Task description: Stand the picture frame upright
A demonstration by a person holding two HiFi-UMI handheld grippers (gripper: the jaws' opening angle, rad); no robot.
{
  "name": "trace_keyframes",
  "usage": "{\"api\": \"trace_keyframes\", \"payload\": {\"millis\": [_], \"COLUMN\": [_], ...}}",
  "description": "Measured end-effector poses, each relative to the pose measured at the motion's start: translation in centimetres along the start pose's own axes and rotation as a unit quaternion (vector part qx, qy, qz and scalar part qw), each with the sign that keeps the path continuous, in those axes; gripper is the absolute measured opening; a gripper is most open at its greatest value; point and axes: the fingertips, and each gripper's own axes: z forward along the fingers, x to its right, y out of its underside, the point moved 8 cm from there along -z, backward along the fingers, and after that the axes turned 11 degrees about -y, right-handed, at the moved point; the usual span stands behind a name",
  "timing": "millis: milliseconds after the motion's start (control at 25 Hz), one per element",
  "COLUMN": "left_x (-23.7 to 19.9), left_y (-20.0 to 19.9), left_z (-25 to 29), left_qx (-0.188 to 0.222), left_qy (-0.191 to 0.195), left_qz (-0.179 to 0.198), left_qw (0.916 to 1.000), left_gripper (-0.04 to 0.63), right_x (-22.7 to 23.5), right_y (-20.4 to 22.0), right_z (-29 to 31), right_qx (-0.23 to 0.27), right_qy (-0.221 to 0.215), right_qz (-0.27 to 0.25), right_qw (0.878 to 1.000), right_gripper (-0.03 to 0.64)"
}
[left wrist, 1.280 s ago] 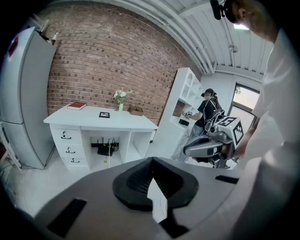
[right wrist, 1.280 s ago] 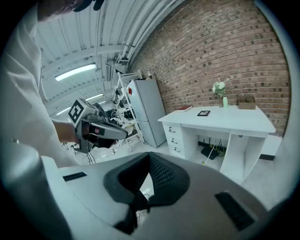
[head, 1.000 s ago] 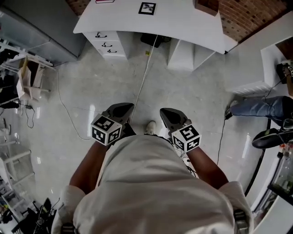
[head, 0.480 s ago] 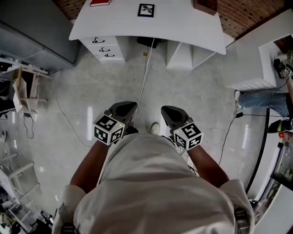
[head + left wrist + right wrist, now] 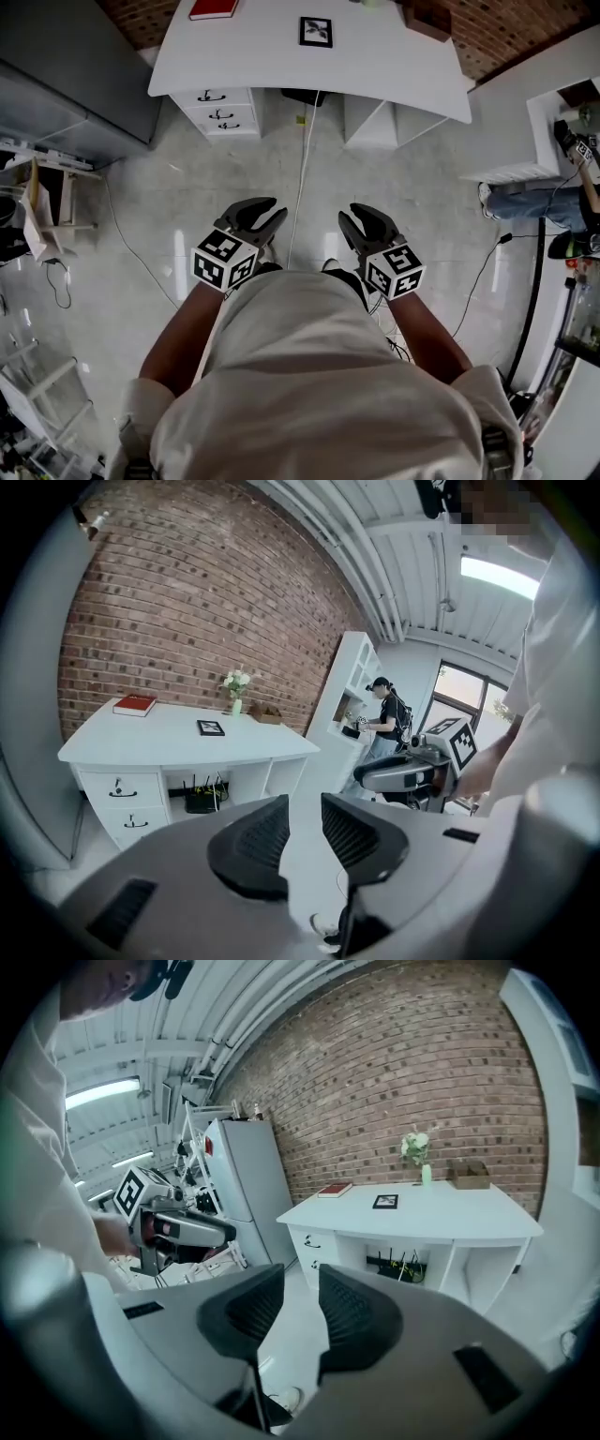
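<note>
The picture frame (image 5: 316, 31) is small and black, and it lies flat near the middle of the white desk (image 5: 394, 66), far ahead of me. It also shows in the left gripper view (image 5: 211, 727) and the right gripper view (image 5: 385, 1202). I hold both grippers close to my body over the floor, well short of the desk. The left gripper (image 5: 267, 217) is opening its jaws and nothing is between them. A gap also shows between the jaws of the right gripper (image 5: 356, 223), which is open and empty.
A red book (image 5: 215, 8), a brown box (image 5: 427, 14) and a small vase of flowers (image 5: 235, 694) share the desk. Drawers (image 5: 217, 96) sit under its left end. A cable (image 5: 302, 159) runs across the floor. A grey fridge (image 5: 56, 75) stands left; a person (image 5: 525, 199) is at the right.
Both grippers' jaws were together and now stand apart. The desk has come further into the head view, and the grippers sit slightly farther right.
</note>
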Motion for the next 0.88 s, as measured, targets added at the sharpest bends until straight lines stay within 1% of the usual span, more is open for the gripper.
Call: {"api": "trace_keyframes", "payload": {"millis": [240, 400, 520, 600, 800, 880], "left_x": [-5.7, -7.1, -7.4, -7.8, -9.1, -9.5], "left_y": [-0.5, -1.3, -2.4, -3.1, -5.8, -7.5], "left_z": [-1.6, -0.8, 0.9, 2.1, 6.0, 8.1], "left_qx": [0.001, 0.005, 0.009, 0.009, 0.0, -0.003], "left_qy": [0.008, 0.014, 0.016, 0.009, -0.014, -0.02], "left_qz": [0.005, -0.004, -0.004, -0.004, -0.025, -0.026], "left_qw": [1.0, 0.9999, 0.9998, 0.9999, 0.9996, 0.9994], "left_gripper": [0.109, 0.109, 0.109, 0.109, 0.107, 0.105], "right_x": [-1.2, -0.5, 1.9, 3.8, 10.2, 13.1], "right_y": [-2.0, -3.4, -4.2, -4.7, -6.4, -7.6], "right_z": [4.3, 5.2, 5.5, 5.9, 7.0, 7.5], "right_qx": [0.011, 0.016, 0.013, 0.012, 0.004, 0.002], "right_qy": [0.031, 0.042, 0.039, 0.033, 0.01, -0.001], "right_qz": [0.026, 0.032, 0.037, 0.038, 0.048, 0.049], "right_qw": [0.999, 0.998, 0.998, 0.999, 0.999, 0.999], "right_gripper": [0.097, 0.097, 0.097, 0.097, 0.097, 0.095]}}
